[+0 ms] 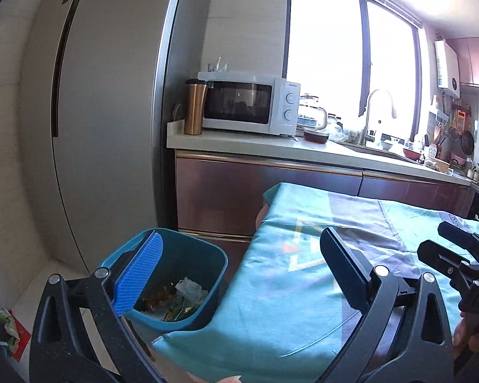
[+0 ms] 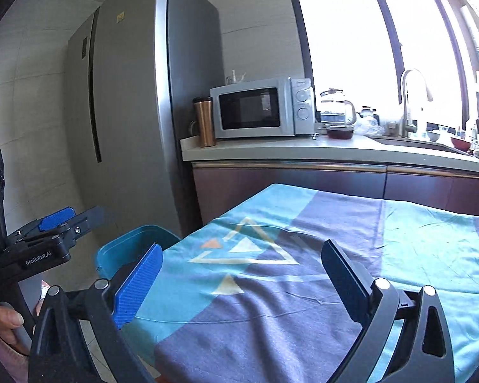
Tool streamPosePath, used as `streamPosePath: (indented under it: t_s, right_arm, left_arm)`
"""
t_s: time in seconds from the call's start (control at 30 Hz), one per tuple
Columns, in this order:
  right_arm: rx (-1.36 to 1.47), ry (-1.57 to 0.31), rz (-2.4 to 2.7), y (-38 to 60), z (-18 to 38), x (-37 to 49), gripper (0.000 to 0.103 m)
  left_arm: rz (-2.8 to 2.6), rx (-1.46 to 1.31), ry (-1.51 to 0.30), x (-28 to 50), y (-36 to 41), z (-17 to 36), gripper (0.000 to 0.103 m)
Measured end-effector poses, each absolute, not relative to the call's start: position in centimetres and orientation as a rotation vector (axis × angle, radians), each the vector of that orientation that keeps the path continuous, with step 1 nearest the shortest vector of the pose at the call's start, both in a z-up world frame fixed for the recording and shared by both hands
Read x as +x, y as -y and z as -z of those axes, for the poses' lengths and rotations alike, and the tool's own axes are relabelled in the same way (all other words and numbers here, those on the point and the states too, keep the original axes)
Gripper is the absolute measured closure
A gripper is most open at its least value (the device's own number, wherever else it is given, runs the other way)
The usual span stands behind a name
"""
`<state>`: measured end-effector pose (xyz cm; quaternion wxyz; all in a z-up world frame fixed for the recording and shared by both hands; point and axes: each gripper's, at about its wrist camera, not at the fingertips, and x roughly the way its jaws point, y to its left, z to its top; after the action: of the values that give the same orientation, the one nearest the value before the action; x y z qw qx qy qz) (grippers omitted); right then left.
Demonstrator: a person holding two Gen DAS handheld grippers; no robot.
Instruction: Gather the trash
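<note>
both grippers hang over a table draped in a teal and purple cloth [image 2: 303, 287] printed with triangles. the left gripper [image 1: 239, 271] has its jaws spread wide with nothing between them; its blue left pad [image 1: 137, 274] sits in front of the bin's near rim, its dark right finger over the cloth. the right gripper [image 2: 242, 274] is likewise spread wide and empty, aimed across the cloth toward the counter. each gripper shows at the edge of the other's view, the right one at the right edge of the left view with a hand [image 1: 466, 341] below it, the left one at the left edge of the right view with a hand [image 2: 6, 322] on its grip. the teal bin [image 1: 204, 303] stands on the floor just beside the table's left edge, close to the fridge [image 1: 105, 111]. the trash [image 1: 175, 300] lies in the bin's bottom: crumpled white paper and some colourful wrappers. more crumpled wrapper on something red [image 1: 6, 328] lies on the floor at the far left of the left view. behind, on the counter [image 2: 271, 151], stand a copper tumbler [image 2: 204, 121], a white microwave [image 2: 262, 108], a glass kettle [image 2: 335, 108] and a dark lidded container [image 2: 340, 131], with a tap [image 2: 412, 102] under the bright window.
</note>
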<state>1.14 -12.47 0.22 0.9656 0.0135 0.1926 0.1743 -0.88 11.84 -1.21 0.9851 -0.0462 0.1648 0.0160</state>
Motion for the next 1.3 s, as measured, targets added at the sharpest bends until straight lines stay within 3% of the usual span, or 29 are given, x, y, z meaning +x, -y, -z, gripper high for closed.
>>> streamPosePath:
  t_s: [1.3]
  right_arm:
    - [0.059,-0.273,-0.112,20.0,-1.3,-4.2,0.007]
  left_arm:
    - [0.050,-0.051,-0.279,-2.5,-6.1,0.6,0.006]
